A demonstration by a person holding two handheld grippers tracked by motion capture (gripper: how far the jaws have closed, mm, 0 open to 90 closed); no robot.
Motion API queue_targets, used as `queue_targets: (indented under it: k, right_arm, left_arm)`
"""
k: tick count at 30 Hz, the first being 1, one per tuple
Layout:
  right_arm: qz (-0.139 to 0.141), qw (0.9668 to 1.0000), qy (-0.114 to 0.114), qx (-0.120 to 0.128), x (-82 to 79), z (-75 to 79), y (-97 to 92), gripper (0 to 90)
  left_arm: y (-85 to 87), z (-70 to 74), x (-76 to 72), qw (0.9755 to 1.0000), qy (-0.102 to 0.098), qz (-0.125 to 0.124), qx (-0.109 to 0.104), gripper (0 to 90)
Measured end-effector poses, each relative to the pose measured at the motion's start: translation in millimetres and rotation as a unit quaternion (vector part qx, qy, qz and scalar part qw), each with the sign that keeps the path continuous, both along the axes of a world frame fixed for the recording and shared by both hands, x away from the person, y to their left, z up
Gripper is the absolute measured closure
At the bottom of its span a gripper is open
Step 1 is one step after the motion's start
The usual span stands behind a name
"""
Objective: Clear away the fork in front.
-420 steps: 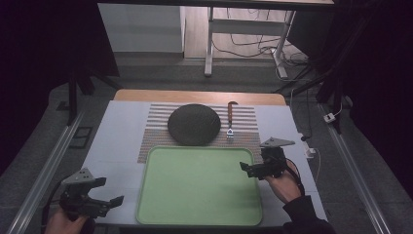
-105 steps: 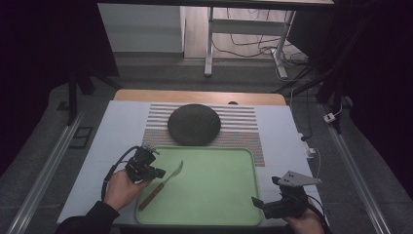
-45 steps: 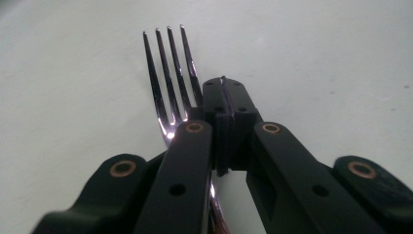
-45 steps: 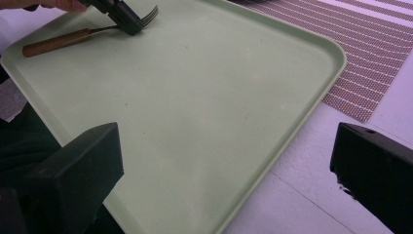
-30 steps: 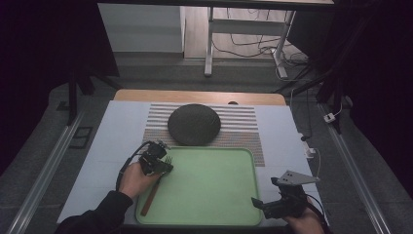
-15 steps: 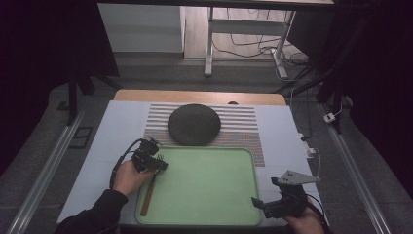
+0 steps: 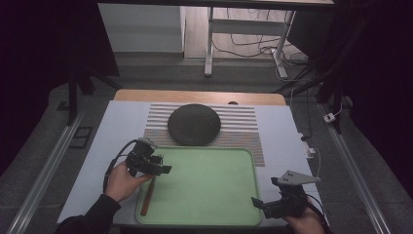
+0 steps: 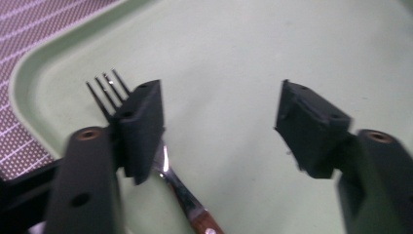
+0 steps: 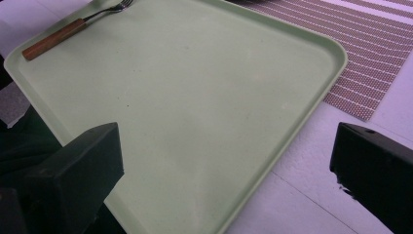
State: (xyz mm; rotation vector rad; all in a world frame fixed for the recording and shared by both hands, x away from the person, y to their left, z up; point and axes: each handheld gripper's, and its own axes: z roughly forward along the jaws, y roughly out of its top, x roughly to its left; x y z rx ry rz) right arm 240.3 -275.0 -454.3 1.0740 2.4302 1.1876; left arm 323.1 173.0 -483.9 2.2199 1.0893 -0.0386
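Dim floor and cable clutter lay behind the white table (image 7: 122,122). The left gripper (image 8: 219,114) hung over the green tray (image 7: 219,195) near its left rim, its jaws just parted and nothing between them; the wooden-handled fork (image 8: 165,165) lay released below, tines toward the striped placemat (image 7: 243,122). The right gripper (image 9: 224,161) waited unclenched and empty by the tray's near right corner. A dark round plate (image 7: 194,124) sat on the placemat beyond. Judging by this, the fork's placing was done; the next move likely called for lifting clear without nudging the fork, then fetching 1 more piece.
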Motion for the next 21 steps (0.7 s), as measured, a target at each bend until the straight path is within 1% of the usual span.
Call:
queue_targets:
  k: [1, 2, 3, 6, 7, 10, 12, 15, 19, 21]
  right_arm:
    - [0.000, 1.0000, 0.000, 0.000, 0.0, 0.0, 0.0, 0.0]
    - [0.000, 1.0000, 0.000, 0.000, 0.1, 0.0, -0.1, 0.0]
    - [0.000, 1.0000, 0.000, 0.000, 0.1, -0.1, 0.0, 0.0]
    - [0.000, 1.0000, 0.000, -0.001, 0.0, 0.0, 0.2, 0.0]
    - [0.000, 1.0000, 0.000, -0.001, 0.0, 0.0, 0.1, 0.0]
    - [0.000, 1.0000, 0.000, 0.000, 0.1, -0.1, -0.1, 0.0]
    - [0.000, 1.0000, 0.000, 0.000, 0.1, 0.0, -0.3, 0.0]
    - [0.000, 1.0000, 0.000, 0.000, 0.1, -0.1, -0.2, 0.0]
    - [0.000, 1.0000, 0.000, -0.001, 0.0, -0.1, 0.1, 0.0]
    - [-0.001, 1.0000, 0.000, -0.001, 0.0, -0.1, 0.2, 0.0]
  left_arm:
    - [1.1, 1.8, -2.3, 1.0000, -0.005, -0.003, -0.005, 33.1]
    - [2.4, 3.5, -4.5, 0.9999, -0.009, -0.006, -0.011, 28.2]
    - [3.5, 4.8, -6.5, 0.9997, -0.012, -0.009, -0.020, 26.2]
    - [7.1, 9.3, -12.6, 0.9991, -0.016, -0.010, -0.039, 23.5]
    - [8.3, 10.9, -14.8, 0.9990, -0.017, -0.012, -0.040, 21.5]
    - [13.3, 15.1, -22.2, 0.9982, -0.023, -0.017, -0.052, 20.4]
    - [17.4, 17.4, -27.3, 0.9975, -0.026, -0.017, -0.064, 18.1]
    - [25.3, 19.5, -36.6, 0.9962, -0.031, -0.014, -0.080, 15.3]
    - [39.1, 21.1, -50.8, 0.9946, -0.032, 0.001, -0.099, 12.7]
    - [47.6, 22.2, -57.8, 0.9936, -0.038, 0.009, -0.106, 11.5]
